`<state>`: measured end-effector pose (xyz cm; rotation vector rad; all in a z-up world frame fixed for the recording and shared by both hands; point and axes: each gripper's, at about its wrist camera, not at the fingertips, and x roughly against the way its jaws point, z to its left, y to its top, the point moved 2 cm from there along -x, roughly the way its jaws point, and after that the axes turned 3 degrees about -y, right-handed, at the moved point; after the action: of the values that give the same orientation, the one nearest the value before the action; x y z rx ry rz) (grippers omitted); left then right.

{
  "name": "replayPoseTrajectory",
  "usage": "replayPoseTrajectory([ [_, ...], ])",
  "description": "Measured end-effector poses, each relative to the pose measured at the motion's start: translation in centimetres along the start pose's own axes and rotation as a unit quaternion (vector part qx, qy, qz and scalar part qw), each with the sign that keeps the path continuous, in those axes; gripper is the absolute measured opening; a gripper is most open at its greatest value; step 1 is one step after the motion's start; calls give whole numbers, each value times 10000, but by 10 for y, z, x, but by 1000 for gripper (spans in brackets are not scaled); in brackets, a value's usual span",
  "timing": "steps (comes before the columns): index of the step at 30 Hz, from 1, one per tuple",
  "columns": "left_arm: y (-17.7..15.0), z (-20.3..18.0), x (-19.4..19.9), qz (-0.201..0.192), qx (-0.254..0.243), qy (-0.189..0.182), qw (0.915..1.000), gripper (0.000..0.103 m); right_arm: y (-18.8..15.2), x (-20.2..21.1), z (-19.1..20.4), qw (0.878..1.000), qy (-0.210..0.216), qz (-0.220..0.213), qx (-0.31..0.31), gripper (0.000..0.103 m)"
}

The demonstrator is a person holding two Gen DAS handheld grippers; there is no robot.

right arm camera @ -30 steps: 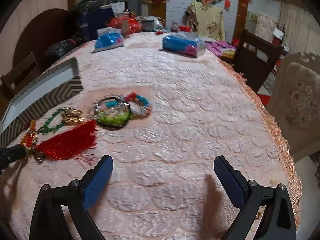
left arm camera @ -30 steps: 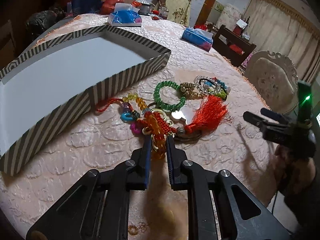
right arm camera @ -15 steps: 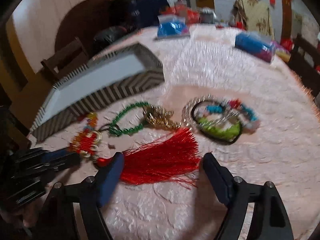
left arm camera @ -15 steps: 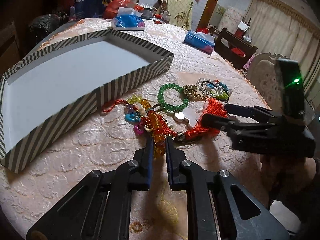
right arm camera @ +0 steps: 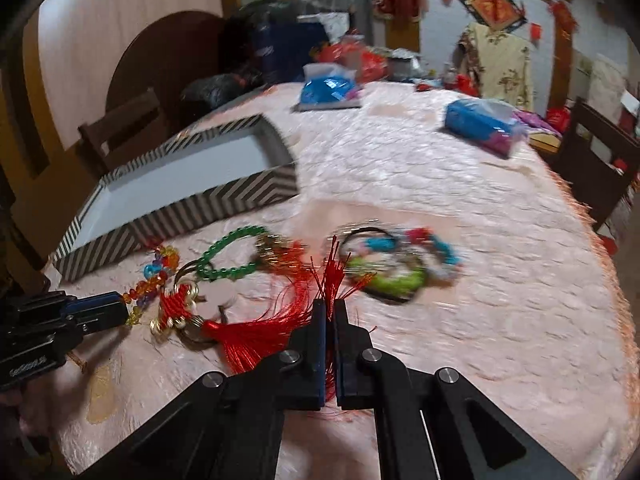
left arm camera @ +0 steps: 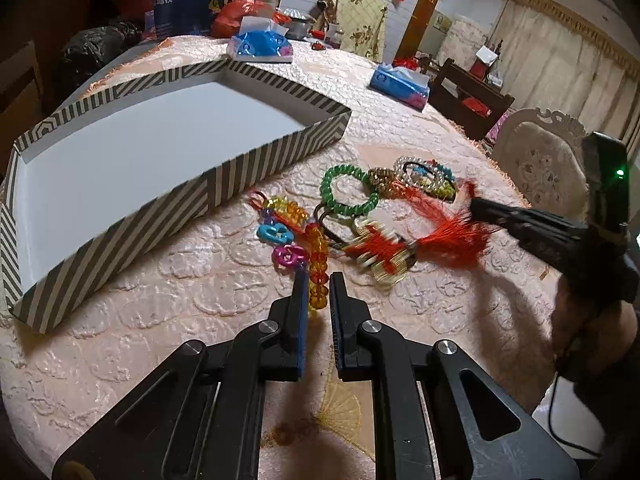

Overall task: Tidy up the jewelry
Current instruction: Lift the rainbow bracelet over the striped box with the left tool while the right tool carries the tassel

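My left gripper [left arm camera: 318, 280] is shut on the orange bead strand [left arm camera: 318, 264] of a multicolour bead chain [left arm camera: 280, 216] lying on the pink tablecloth. My right gripper [right arm camera: 329, 308] is shut on the red tassel [right arm camera: 264, 330] of a knot charm with gold rings [right arm camera: 176, 308]; it shows in the left wrist view [left arm camera: 476, 204] with the tassel [left arm camera: 452, 240] and charm [left arm camera: 378, 254]. A green bead bracelet [left arm camera: 350, 194] and a cluster of bracelets [left arm camera: 424, 178] lie behind. A striped, white-lined box [left arm camera: 132, 160] stands open at the left.
Two blue tissue packs [left arm camera: 260, 46] [left arm camera: 400, 84] lie farther back on the table. A cream chair [left arm camera: 540, 164] and a dark wooden chair [left arm camera: 468, 96] stand along the table's right edge. Bags and clutter sit at the far end.
My right gripper has closed on the red tassel and drawn it to the right, pulling the knot charm away from the bead chain. My left gripper stays shut on the orange beads.
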<state>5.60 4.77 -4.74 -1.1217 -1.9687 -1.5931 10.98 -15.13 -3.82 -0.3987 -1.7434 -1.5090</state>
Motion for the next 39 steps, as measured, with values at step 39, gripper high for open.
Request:
replayPoseTrajectory([
  [39,59,-7,81,-640,-375,435,9963,8,35,114,-17,9932,-428,-1079,27,2],
])
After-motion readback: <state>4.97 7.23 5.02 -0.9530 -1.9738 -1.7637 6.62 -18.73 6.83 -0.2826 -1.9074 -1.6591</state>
